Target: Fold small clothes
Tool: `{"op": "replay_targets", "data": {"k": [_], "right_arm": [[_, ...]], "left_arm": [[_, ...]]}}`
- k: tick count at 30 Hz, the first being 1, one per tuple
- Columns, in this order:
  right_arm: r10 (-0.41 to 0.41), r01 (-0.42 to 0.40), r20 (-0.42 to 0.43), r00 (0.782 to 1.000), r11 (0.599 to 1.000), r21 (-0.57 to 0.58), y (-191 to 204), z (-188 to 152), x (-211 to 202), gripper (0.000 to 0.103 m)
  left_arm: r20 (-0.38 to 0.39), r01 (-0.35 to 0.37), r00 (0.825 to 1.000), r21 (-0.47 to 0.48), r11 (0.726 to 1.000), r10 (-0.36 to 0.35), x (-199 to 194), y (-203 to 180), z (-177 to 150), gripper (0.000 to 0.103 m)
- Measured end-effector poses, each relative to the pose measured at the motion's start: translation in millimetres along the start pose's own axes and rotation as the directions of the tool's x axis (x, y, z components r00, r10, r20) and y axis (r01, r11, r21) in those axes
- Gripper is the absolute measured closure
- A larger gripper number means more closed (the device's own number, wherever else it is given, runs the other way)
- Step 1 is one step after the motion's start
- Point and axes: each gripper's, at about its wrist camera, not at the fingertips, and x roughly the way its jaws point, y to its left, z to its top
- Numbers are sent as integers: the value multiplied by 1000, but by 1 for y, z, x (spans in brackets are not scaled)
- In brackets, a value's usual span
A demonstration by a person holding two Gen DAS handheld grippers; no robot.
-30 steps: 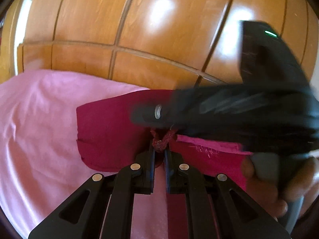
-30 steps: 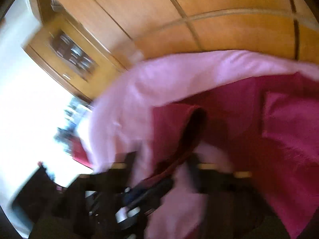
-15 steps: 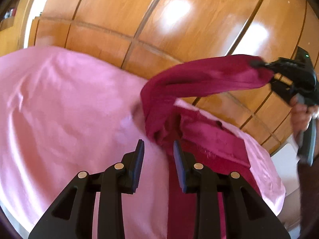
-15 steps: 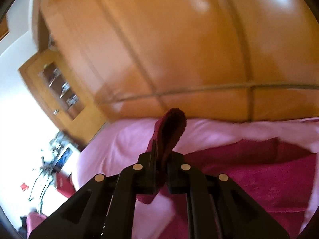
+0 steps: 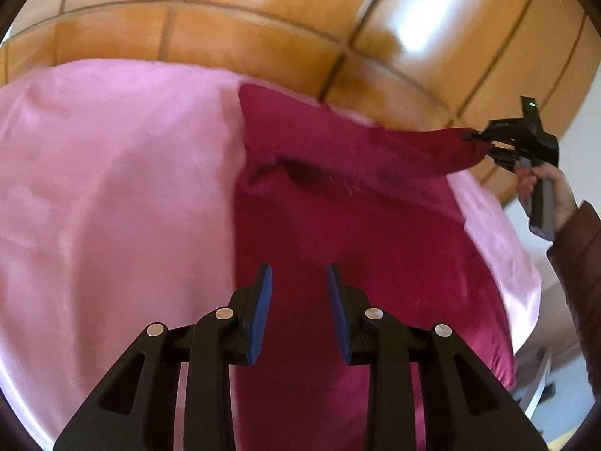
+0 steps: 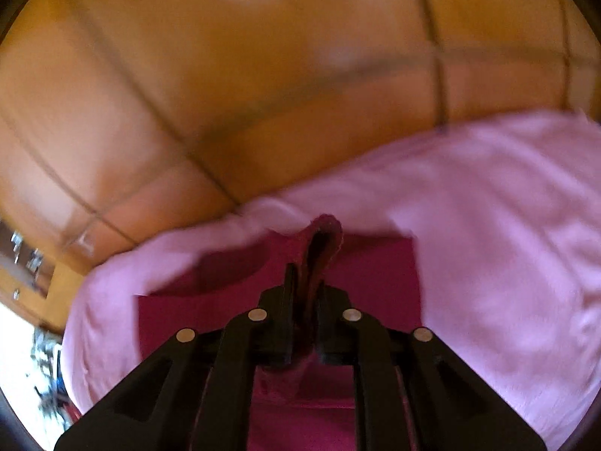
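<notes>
The crimson garment [image 5: 338, 225] lies spread on the pink sheet [image 5: 112, 188], 1 corner lifted off it in my right claw [image 6: 304, 293], clenched on that fold. My left claw [image 5: 298, 282] hangs released above the garment, gripping nothing. Wooden panels [image 5: 263, 37] stand behind the sheet.

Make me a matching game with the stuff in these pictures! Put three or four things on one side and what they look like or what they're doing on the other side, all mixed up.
Things:
1. left gripper
2. right gripper
3. dark red garment
4. bed sheet

States or colours:
A. light pink, spread underneath
B. open, holding nothing
C. shut on a corner of cloth
D. one corner lifted off the bed, the rest lying flat

Pairs: 1-B, 2-C, 3-D, 4-A
</notes>
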Motion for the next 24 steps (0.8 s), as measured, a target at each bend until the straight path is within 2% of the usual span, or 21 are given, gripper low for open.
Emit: {"op": "replay_targets", "data": {"k": [1,2,3,7,10,13,14,15,16,17,21,24], "right_arm": [[8,-7,-13,1000,999,41,-16,-5,5,77],[32,-29,-24,999,995,99,-32,-12,10,40],[50,-47,-21,999,989,139,-43,-19,10,22],[140,-134,-22,990,973,190,-69,-36,6,22],[188,-178,-29,982,964,198,-64,-51,5,21],[156,-148,-52,986,979,143,-50,-58,5,36],[126,-118,-57,990,986,121,-47,-63,7,46],[83,-77,-66,994,992,95,-44,-65,10,65],[57,-52,-73,996,995,81,-43,-66,11,77],[23,-19,-69,997,998,65,-42,-67,10,99],[-42,42,-1,999,999,-16,-37,-69,-9,101],[-181,178,-19,983,978,-108,-32,-75,1,103]], "left_arm": [[-25,-11,1000,10,1000,11,6,-2,-3,74],[-40,-16,999,13,1000,16,9,-2,-4,74],[-50,-18,999,12,1000,19,10,-2,-5,74],[-23,-26,999,11,1000,27,6,0,4,74],[-2,-31,1000,-6,1000,31,5,1,14,74],[13,-40,999,-20,999,40,7,2,25,74],[16,-42,999,-21,999,42,8,1,30,74],[22,-46,999,-17,999,46,8,0,34,74],[37,-57,998,-4,998,58,9,-2,41,74],[50,-65,997,4,998,65,9,-4,46,74],[98,-80,992,3,997,79,10,-6,66,74],[111,-76,991,-25,997,78,19,-6,83,74]]}}
